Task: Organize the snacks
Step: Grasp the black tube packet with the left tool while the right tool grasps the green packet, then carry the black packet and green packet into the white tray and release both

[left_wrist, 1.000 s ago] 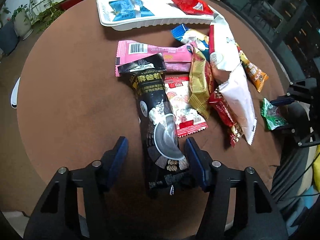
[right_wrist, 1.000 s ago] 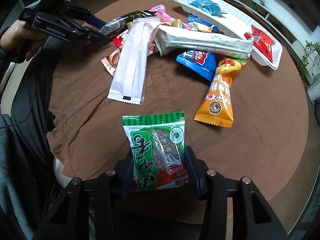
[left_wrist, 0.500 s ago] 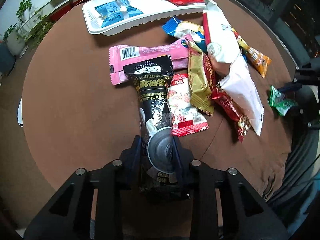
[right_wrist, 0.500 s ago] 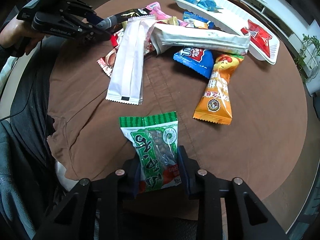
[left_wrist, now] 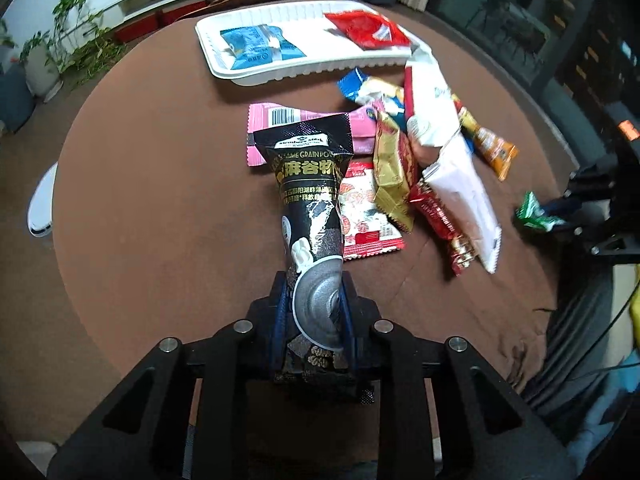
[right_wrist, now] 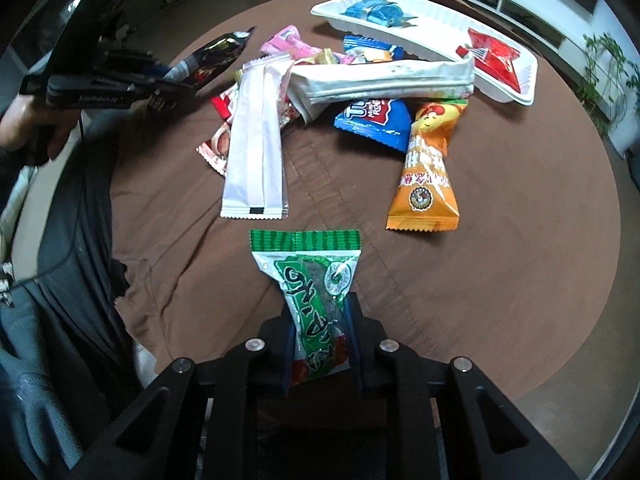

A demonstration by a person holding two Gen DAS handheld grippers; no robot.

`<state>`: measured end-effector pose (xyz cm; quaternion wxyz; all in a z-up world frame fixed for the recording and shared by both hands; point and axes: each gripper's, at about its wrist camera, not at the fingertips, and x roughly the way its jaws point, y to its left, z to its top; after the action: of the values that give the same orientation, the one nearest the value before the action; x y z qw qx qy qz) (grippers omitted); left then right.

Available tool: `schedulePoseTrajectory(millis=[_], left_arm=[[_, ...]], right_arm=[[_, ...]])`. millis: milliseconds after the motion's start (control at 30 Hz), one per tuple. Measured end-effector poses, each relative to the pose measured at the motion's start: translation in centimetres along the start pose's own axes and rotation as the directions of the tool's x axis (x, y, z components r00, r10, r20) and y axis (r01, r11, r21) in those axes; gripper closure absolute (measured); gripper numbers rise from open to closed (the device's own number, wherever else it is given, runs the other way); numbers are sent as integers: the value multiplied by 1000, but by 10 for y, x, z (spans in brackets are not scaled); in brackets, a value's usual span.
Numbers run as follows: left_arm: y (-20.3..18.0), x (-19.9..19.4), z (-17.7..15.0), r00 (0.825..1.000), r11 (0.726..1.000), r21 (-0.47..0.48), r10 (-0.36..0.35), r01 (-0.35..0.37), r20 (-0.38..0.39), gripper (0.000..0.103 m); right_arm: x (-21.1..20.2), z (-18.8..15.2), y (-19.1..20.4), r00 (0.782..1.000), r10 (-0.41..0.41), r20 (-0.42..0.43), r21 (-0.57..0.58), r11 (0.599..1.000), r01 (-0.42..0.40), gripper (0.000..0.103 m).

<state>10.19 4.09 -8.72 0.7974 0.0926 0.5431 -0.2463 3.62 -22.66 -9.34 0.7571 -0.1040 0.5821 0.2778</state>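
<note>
Both claws are pinching snacks. On the left, the left gripper [left_wrist: 314, 312] is closing its jaws, and its blue pads already press the lower end of a long black foil packet with gold lettering [left_wrist: 310, 196], whose upper end lifts clear of the brown round table [left_wrist: 160, 200]. On the right, the right gripper [right_wrist: 320, 336] is closing too, its pads squeezing the bottom of a small green-and-clear plastic snack bag [right_wrist: 316, 292], which stands up out of the jaws near the table's edge.

At the far side sits a long white ribbed plastic tray [left_wrist: 280, 74]. Only two items lie in it: a blue wrapped snack [left_wrist: 256, 46] at one end and a red foil sachet [left_wrist: 366, 28] at the other.

By my reading the sorting is early. Most packets remain heaped on the table just beside the tray: a pink barcode wrapper [left_wrist: 304, 120], a gold packet [left_wrist: 392, 176], a long white pouch [right_wrist: 256, 144], a second white pouch [right_wrist: 380, 80], an orange bag [right_wrist: 430, 168], a blue bag [right_wrist: 372, 120]. The two gripped snacks would have to travel to the tray, then the pile.
</note>
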Motion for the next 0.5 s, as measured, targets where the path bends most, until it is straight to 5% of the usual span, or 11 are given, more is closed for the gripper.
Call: schedulePoseTrajectory(millis=[500], left_arm=[[-2,-30,-10,959,953,-167,-222,252,176,82]], right_arm=[[-27,-7,-35,965,150,216,255,945,-203,80]])
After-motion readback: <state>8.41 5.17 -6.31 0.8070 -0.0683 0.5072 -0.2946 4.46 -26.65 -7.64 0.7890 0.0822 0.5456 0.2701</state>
